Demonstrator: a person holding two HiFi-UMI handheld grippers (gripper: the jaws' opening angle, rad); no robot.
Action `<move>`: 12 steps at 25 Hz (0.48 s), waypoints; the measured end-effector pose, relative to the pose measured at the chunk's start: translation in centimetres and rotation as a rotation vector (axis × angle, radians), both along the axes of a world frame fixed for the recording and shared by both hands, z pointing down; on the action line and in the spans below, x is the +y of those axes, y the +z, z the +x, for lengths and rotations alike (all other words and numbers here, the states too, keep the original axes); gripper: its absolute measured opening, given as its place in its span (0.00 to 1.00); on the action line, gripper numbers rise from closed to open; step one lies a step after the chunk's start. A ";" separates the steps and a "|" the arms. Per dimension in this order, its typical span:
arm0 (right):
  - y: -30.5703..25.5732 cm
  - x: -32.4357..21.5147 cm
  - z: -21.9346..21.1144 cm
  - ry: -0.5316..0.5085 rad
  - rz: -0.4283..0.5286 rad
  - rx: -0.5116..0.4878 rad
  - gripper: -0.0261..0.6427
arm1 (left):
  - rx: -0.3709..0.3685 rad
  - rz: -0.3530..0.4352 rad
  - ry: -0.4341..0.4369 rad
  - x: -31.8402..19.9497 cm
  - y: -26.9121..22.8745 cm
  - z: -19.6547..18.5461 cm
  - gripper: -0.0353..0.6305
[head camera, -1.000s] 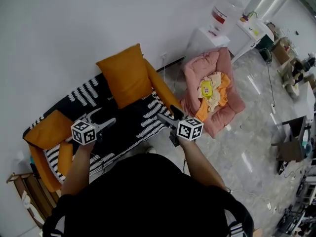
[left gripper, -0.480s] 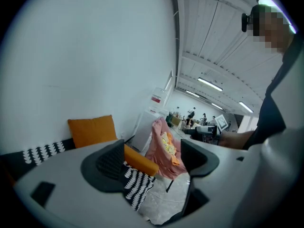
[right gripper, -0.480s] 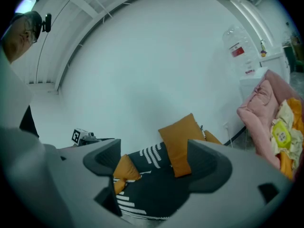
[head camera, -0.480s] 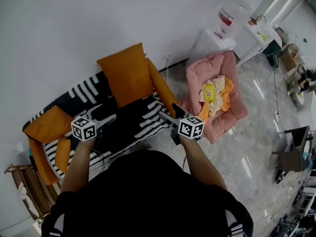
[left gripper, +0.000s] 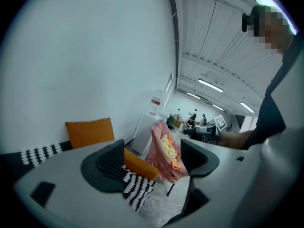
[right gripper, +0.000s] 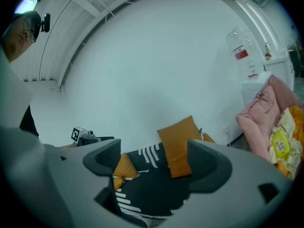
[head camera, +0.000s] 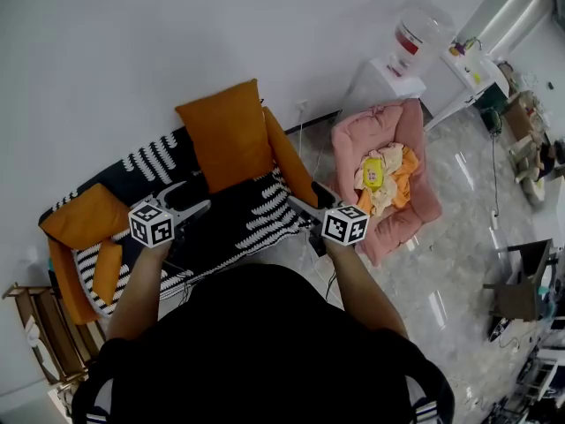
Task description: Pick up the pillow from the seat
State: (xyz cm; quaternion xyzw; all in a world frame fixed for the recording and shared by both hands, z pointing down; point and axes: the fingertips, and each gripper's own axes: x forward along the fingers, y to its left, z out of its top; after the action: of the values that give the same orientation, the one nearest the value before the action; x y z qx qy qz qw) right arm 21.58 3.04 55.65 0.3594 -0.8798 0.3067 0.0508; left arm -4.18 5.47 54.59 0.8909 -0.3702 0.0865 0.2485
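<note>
the orange pillow (head camera: 228, 135) leans upright, seemingly against the wall, on the black-and-white seat (head camera: 238, 223).

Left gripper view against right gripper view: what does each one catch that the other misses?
Only the left gripper view: distant people in the room beyond the pink chair. Only the right gripper view: the smaller orange cushion at the far end of the black-and-white sofa. Both: that sofa, the pink chair, and the big orange pillow standing upright on it.

bare seat (head camera: 237, 212) open ahead — big pillow (head camera: 225, 135) at its back, small pillow (head camera: 84, 219) at left.
</note>
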 end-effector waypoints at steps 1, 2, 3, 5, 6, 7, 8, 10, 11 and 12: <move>0.0 0.0 0.0 -0.002 0.001 0.002 0.67 | 0.000 0.000 0.001 0.1 0.1 0.1 0.62; 0.0 0.0 0.1 -0.002 0.002 0.002 0.67 | -0.001 -0.001 0.003 0.2 0.1 0.1 0.62; -0.1 0.0 0.1 -0.001 0.003 0.002 0.67 | -0.002 -0.003 0.004 0.4 0.2 0.1 0.62; -0.2 0.0 0.1 0.002 0.003 0.001 0.67 | -0.002 -0.006 0.003 0.5 0.3 0.1 0.62; -0.2 0.1 0.2 0.002 0.002 0.002 0.67 | -0.001 -0.006 0.002 0.6 0.3 0.1 0.62; -0.2 0.1 0.2 0.000 0.001 0.005 0.67 | 0.000 -0.007 0.002 0.6 0.2 0.1 0.62; -0.1 0.1 0.1 -0.004 0.000 0.009 0.67 | 0.001 -0.007 0.002 0.6 0.2 0.2 0.62; 0.0 0.2 -0.2 -0.011 -0.003 0.012 0.67 | 0.002 -0.012 0.003 0.7 0.3 0.1 0.62; 0.0 0.2 -0.3 -0.013 -0.005 0.012 0.67 | 0.002 -0.014 0.005 0.8 0.4 0.1 0.62; 0.1 0.2 -0.5 -0.013 -0.006 0.010 0.67 | 0.003 -0.016 0.006 0.9 0.5 0.1 0.62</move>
State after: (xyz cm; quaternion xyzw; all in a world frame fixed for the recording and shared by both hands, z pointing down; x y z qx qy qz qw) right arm 21.10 3.27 55.72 0.3553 -0.8809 0.3071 0.0583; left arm -4.11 6.35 55.06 0.8902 -0.3664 0.0887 0.2558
